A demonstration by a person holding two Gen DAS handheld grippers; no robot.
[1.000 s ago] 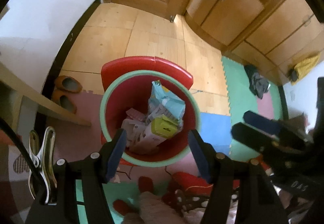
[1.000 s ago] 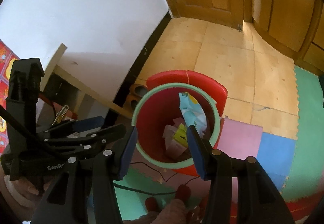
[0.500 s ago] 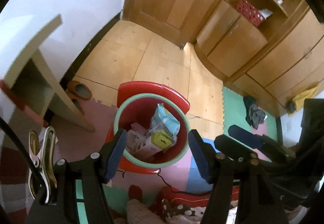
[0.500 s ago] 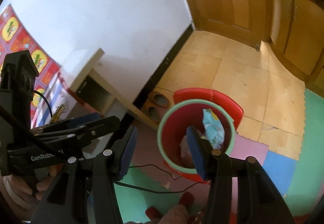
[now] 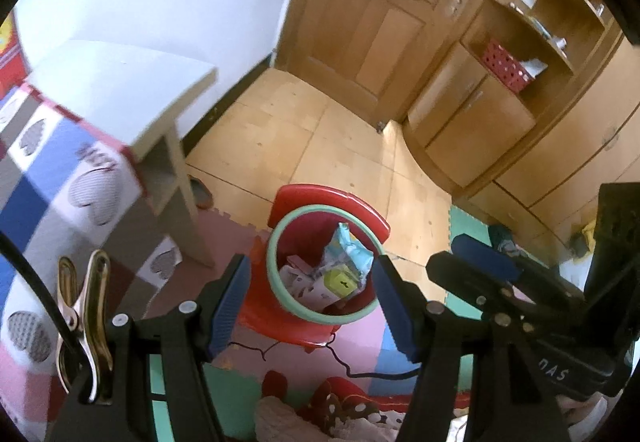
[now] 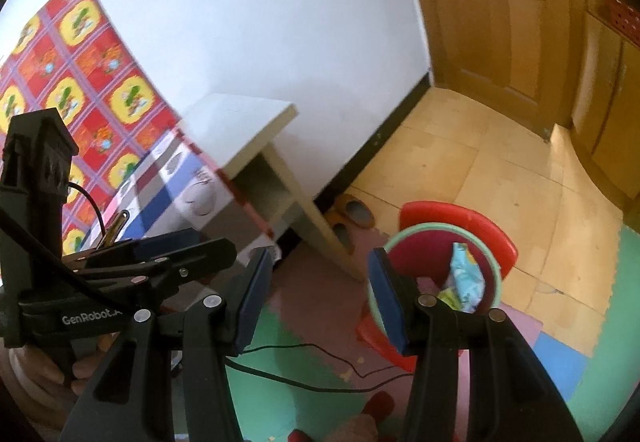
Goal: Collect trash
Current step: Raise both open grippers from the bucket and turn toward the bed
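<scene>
A red bin with a green rim [image 5: 270,262] stands on the foam mats below me. In it lie a blue and white packet [image 5: 347,249], a yellow-green box [image 5: 340,281] and white wrappers [image 5: 296,278]. My left gripper [image 5: 312,306] hangs high above the bin, open, with nothing between its fingers. My right gripper [image 6: 320,302] is open and empty too, up and to the left of the bin [image 6: 436,229], whose packet [image 6: 466,276] shows. Each gripper appears in the other's view: the right gripper [image 5: 480,262], the left gripper [image 6: 168,250].
A white table [image 5: 120,82] stands by the wall beside a bed with a patterned quilt [image 5: 60,170]. Slippers [image 6: 352,210] lie under the table. A black cable [image 5: 340,362] runs over the mats. Wooden door, cabinets and a red basket [image 5: 506,66] are beyond. Feet show at the bottom.
Both grippers have risen and drawn back from the bin, which looks smaller now. The table, the bed and the upper door have come into view. Jaws stay as they were.
</scene>
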